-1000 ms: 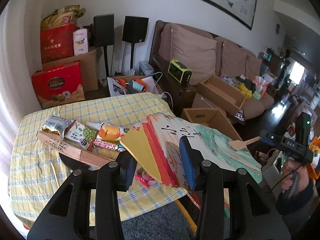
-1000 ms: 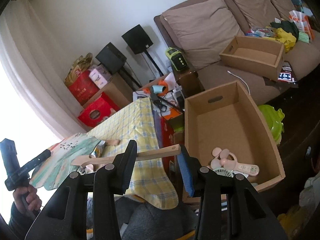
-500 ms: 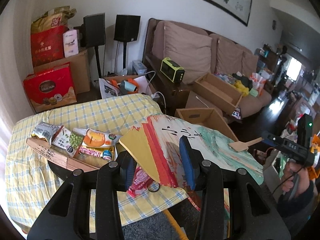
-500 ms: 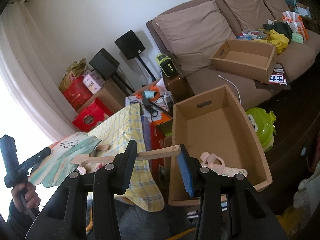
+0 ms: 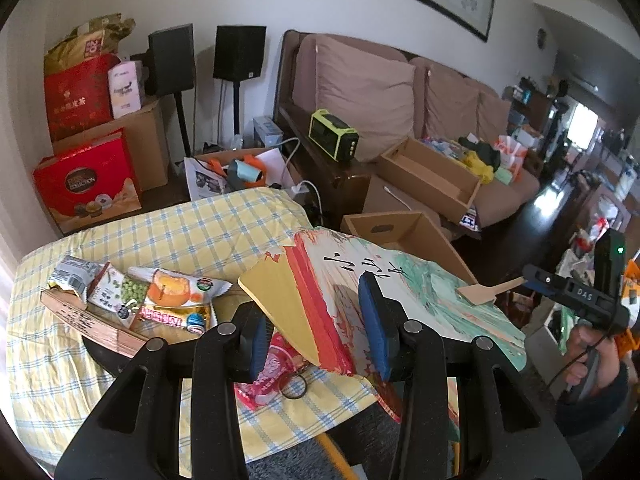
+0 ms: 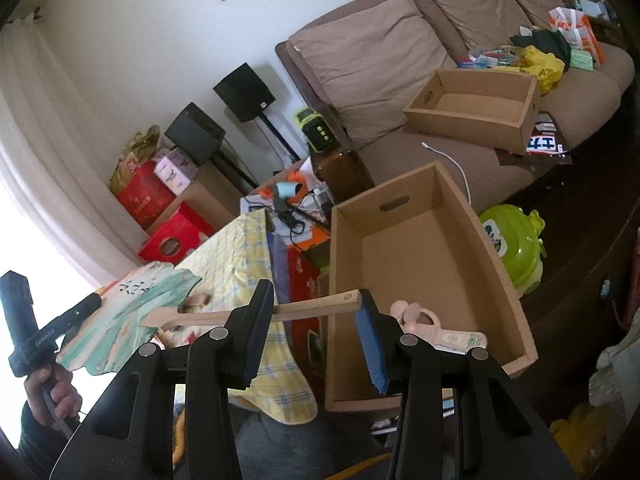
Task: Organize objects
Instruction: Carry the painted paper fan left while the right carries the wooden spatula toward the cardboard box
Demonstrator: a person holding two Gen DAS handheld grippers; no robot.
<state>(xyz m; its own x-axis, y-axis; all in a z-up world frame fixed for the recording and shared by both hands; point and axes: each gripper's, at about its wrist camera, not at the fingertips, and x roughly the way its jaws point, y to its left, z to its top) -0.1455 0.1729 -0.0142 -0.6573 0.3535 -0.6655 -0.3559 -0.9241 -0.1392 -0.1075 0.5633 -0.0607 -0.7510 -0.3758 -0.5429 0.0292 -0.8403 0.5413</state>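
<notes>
A painted paper fan (image 5: 420, 292) with a wooden handle (image 6: 316, 306) hangs in the air between both grippers, just off the table's corner. My left gripper (image 5: 312, 320) is shut on the fan's yellow and red end. My right gripper (image 6: 314, 320) is shut on the handle, which lies crosswise between its blue pads (image 6: 374, 344). The right wrist view also shows the fan (image 6: 132, 312) and the left gripper (image 6: 90, 302). An open cardboard box (image 6: 420, 240) stands on the floor just beyond the handle, with a pink hand-held fan (image 6: 420, 320) in it.
The table's yellow checked cloth (image 5: 180, 232) carries snack packets (image 5: 160, 300), a brown folded fan (image 5: 80, 320) and a red pouch (image 5: 276, 368). A second cardboard box (image 6: 476, 104) sits on the sofa. A green toy pot (image 6: 512, 248) stands right of the floor box.
Both grippers have carried the fan a short way sideways off the table's corner toward the floor box. The grips have not changed. A red pouch under the fan has come into view.
</notes>
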